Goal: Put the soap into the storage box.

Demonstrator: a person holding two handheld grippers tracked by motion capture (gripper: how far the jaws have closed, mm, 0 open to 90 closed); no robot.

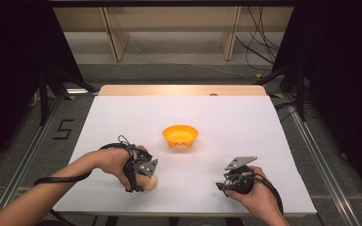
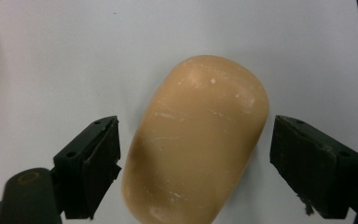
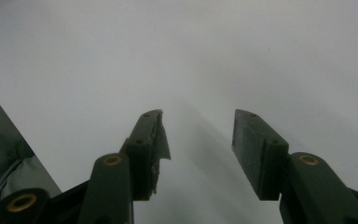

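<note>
Straddling a tan oval block near the tabletop's near-left edge, left tongs are spread, jaws clear of both sides. Right tongs sit near-right, spread, empty. Orange bowl sits mid-tabletop, well apart from both.

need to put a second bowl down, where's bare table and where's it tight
Most of the white table is bare: the whole far strip behind the orange bowl, plus both flanks of the bowl out to the side edges. It is crowded along the near edge, where the left gripper straddles the tan loaf-shaped object and the right gripper rests.
</note>
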